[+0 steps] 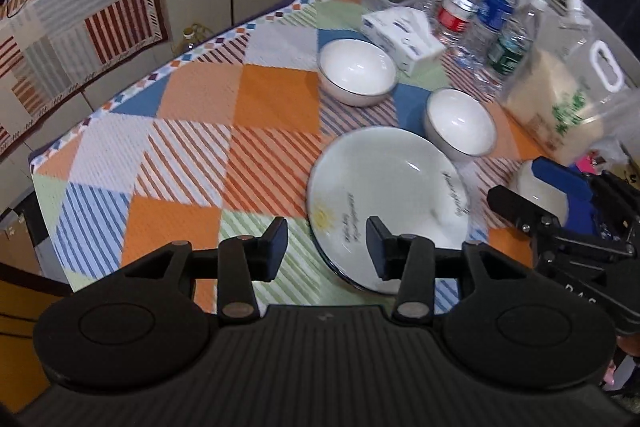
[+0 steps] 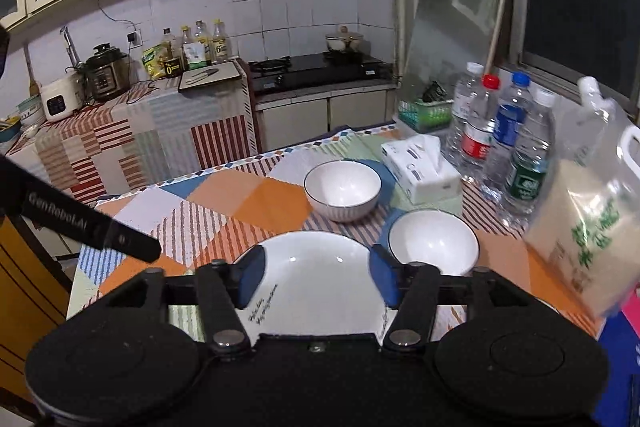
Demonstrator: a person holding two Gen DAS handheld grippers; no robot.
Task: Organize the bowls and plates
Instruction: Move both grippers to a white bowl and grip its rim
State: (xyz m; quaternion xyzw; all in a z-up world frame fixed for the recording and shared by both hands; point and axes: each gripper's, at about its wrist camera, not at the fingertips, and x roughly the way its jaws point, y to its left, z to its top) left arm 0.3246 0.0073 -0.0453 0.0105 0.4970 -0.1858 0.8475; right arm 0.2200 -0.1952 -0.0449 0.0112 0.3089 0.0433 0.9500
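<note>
The white round ceramic plate with script lettering (image 2: 316, 275) lies flat on the patchwork tablecloth (image 1: 200, 131). Two white dark-rimmed ceramic bowls (image 1: 357, 71) (image 1: 460, 122) stand apart beyond it — unstacked, so nesting likely remains. Left gripper (image 1: 327, 250) and right gripper (image 2: 316, 277) hover with jaws apart — both empty.

On the surface (image 2: 224, 203) with its patchwork cloth stand two white bowls, one farther back (image 2: 343, 190) and one nearer (image 2: 433, 241), together with one white plate (image 2: 316, 275) bearing script and a small sun motif. Also counted there: one tissue box (image 2: 420, 173), four clear plastic water bottles (image 2: 508, 131) grouped together by the window, one large transparent bag of rice (image 2: 588, 227) and one green-filled container (image 2: 426, 113) behind them. On the far counter four oil or sauce bottles (image 2: 196, 45), one pressure cooker (image 2: 105, 71), one small white cooker (image 2: 60, 99) and one pot (image 2: 345, 41) on the stove are recorded.
</note>
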